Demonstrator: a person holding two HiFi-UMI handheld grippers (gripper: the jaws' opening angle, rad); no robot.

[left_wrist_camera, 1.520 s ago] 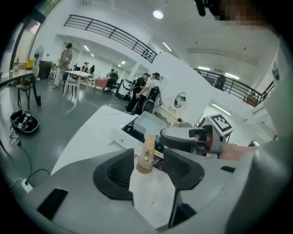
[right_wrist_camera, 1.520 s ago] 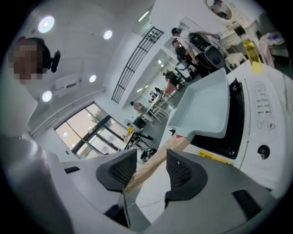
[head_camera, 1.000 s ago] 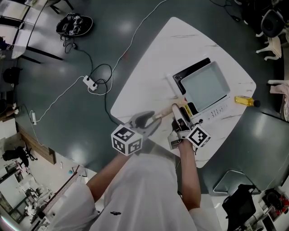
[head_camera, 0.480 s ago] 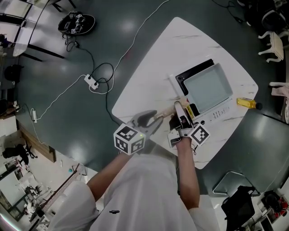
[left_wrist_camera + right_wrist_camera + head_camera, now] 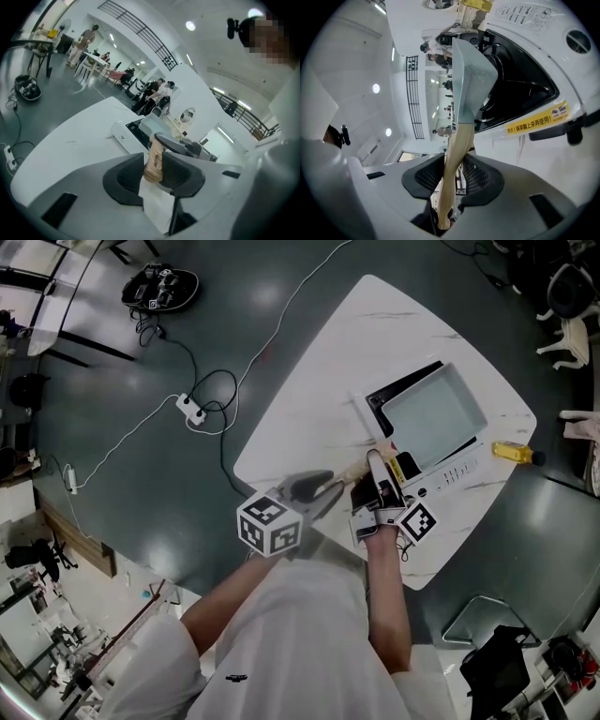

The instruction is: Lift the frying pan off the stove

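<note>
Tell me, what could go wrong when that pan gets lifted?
Both the left hand-held gripper and right hand-held gripper have just been closing on the thin wooden handle, so it could slip or twist. They hold only the handle, so the frying pan may tip down at its far side. A swing might knock the yellow bottle beside the stove.

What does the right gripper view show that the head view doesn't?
Only the right gripper view: the right tool with its pads pressing the wooden handle, its jaws having just been closing, and the black grate under the pan.
Only the head view: the table in full outline, plus the power strip and cables on the floor.
Both: pan, handle, stove.
</note>
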